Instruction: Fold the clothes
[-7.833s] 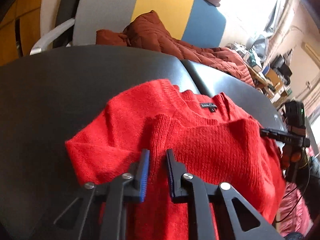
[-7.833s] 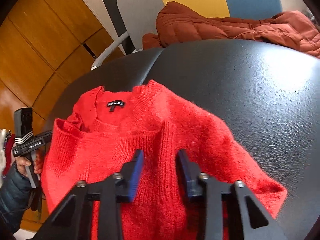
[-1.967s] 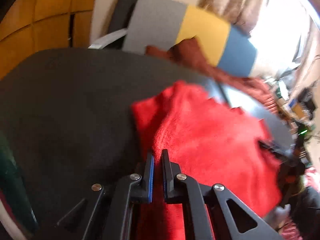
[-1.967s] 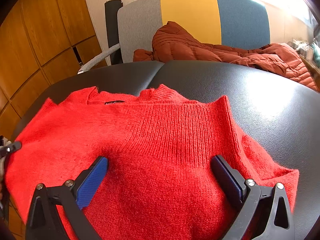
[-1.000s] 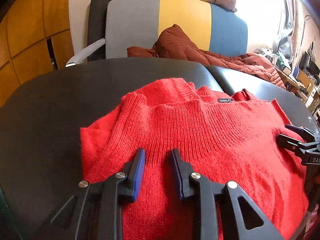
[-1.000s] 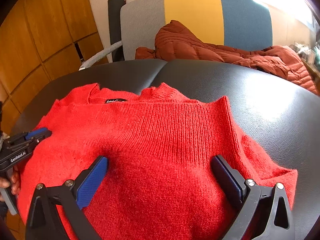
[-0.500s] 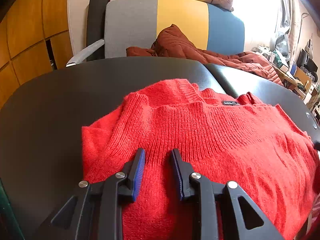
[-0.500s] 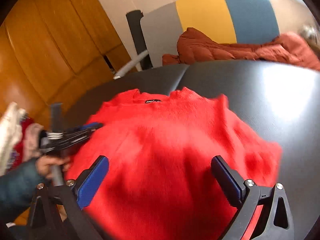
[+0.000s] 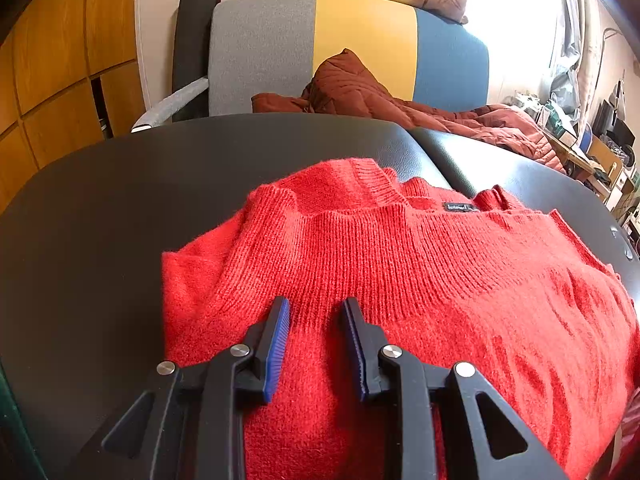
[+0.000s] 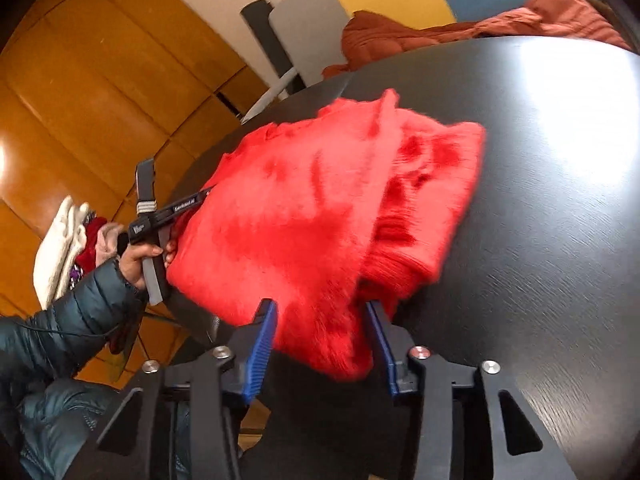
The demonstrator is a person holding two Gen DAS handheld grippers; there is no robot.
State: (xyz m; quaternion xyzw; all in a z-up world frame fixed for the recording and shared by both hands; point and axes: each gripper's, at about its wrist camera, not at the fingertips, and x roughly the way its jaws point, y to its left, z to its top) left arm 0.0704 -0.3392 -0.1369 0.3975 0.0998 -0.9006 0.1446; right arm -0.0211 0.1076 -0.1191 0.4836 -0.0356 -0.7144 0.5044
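Note:
A folded red knit sweater (image 9: 420, 272) lies on the black table (image 9: 120, 208), its collar label toward the far side. My left gripper (image 9: 314, 312) is open, its blue-padded jaws resting over the sweater's near left part, holding nothing. In the right wrist view the sweater (image 10: 320, 208) is blurred by motion. My right gripper (image 10: 320, 312) is open at the table's near corner, its jaws either side of the sweater's near edge. The left gripper (image 10: 192, 202) shows there at the sweater's left edge, held by a hand.
A grey, yellow and blue chair (image 9: 348, 52) with a rust-red quilted jacket (image 9: 400, 104) stands behind the table. Wooden panels (image 10: 100, 92) line the left wall. A pile of clothes (image 10: 68, 240) lies left of the table. Cluttered shelves (image 9: 600, 148) are at the far right.
My right gripper has swung back and to the right, to the sweater's near corner, and its jaws have narrowed. My left gripper has stayed open in place.

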